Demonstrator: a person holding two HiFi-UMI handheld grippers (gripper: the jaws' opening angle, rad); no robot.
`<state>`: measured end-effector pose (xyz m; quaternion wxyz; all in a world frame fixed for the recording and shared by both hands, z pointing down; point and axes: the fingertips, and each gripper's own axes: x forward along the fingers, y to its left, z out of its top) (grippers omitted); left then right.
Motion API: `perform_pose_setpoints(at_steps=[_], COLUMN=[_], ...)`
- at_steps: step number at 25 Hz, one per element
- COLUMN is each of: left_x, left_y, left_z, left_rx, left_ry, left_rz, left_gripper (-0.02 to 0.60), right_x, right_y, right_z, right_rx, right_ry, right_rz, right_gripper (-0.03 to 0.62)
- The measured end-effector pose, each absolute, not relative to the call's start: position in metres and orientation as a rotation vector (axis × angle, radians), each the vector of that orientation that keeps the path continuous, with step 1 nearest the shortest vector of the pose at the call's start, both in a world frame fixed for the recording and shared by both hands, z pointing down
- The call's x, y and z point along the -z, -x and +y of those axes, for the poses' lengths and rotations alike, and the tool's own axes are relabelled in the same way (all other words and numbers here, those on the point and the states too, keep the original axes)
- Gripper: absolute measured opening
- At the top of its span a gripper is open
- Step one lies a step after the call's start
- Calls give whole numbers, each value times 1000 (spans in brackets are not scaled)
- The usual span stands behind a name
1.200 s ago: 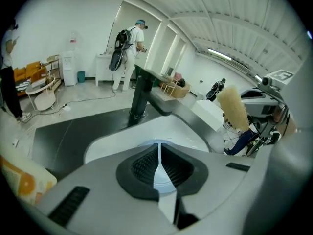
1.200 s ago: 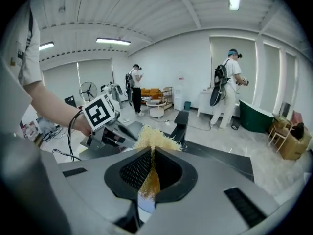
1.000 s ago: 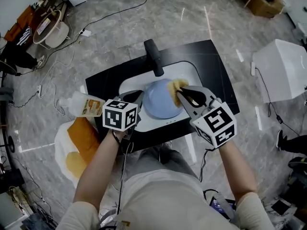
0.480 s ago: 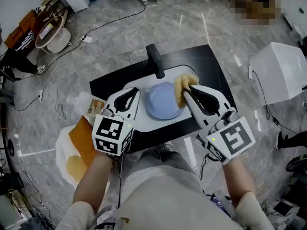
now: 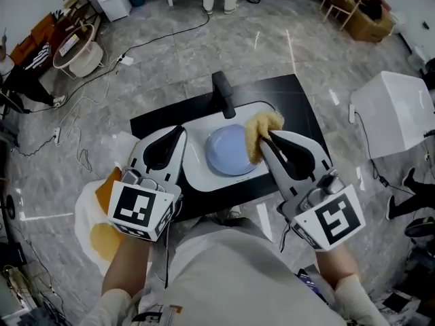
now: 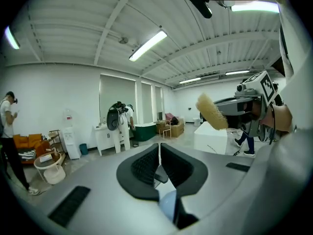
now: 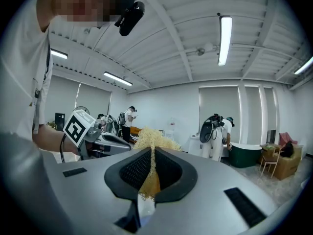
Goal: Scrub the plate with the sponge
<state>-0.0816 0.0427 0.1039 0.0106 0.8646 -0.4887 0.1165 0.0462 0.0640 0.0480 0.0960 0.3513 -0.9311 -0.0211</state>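
A pale blue plate lies in the white sink basin, below the black faucet. My right gripper is held up above the plate's right edge, shut on a shaggy yellow sponge; in the right gripper view the sponge sticks out between the closed jaws. My left gripper is raised over the sink's left side, shut with nothing in it. In the left gripper view its jaws meet, and the sponge shows at the upper right.
The sink sits in a black counter on a grey marble floor. A white bag with yellow contents lies at the left, a white box at the right. Cables trail across the floor. People stand in the room's background.
Both grippers have risen toward the camera and drawn back from the plate. The sponge has lifted off the plate's right side. The left gripper has left the plate's left edge.
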Motion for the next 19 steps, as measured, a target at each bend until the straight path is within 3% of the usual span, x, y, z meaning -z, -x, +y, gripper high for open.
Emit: perform_pose_setpoints(at_steps=[19], left_x=[-68], left_y=[70], left_z=[66], left_rx=[-266], left_ry=[-2736], left_rz=[-1562], left_gripper=[29], right_x=[-33], right_y=[-46], right_z=[87], right_rx=[83], right_ry=[-1082], right_rz=[-2765], right_gripper=[44])
